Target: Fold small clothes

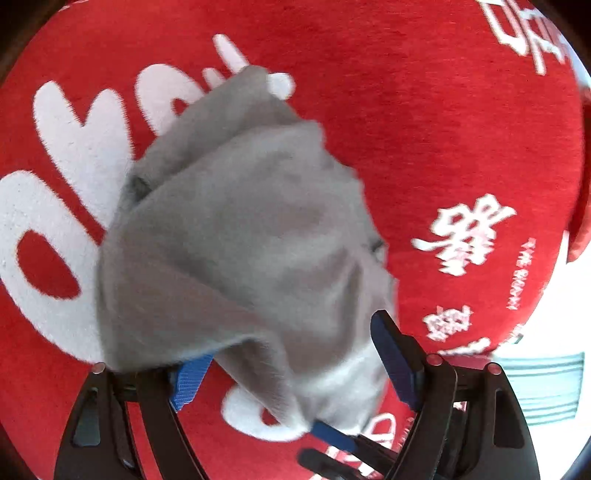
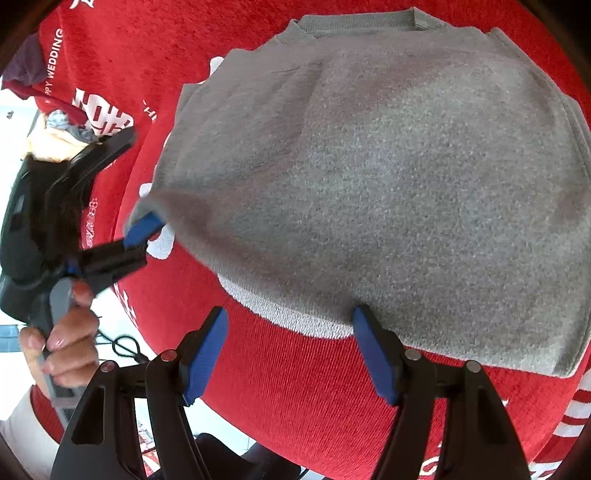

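A grey knit garment point(image 2: 369, 177) lies folded on the red cloth point(image 2: 295, 387), with its ribbed collar point(image 2: 369, 22) at the far side. My left gripper point(image 2: 144, 179) is at the garment's left corner, and that corner drapes over its lower blue pad point(image 2: 144, 229). In the left wrist view the grey garment point(image 1: 236, 229) hangs blurred over the left finger and falls between the wide jaws of the left gripper point(image 1: 295, 343), with no pad pressing it. My right gripper point(image 2: 290, 314) stands open at the near hem, its right pad point(image 2: 373, 350) touching the edge.
The red cloth point(image 1: 424, 129) with white lettering covers the table. Its edge drops to a pale floor at the left point(image 2: 14, 110) and near side. A pile of other clothes point(image 2: 55, 129) sits at the far left. A person's hand point(image 2: 62, 332) holds the left gripper's handle.
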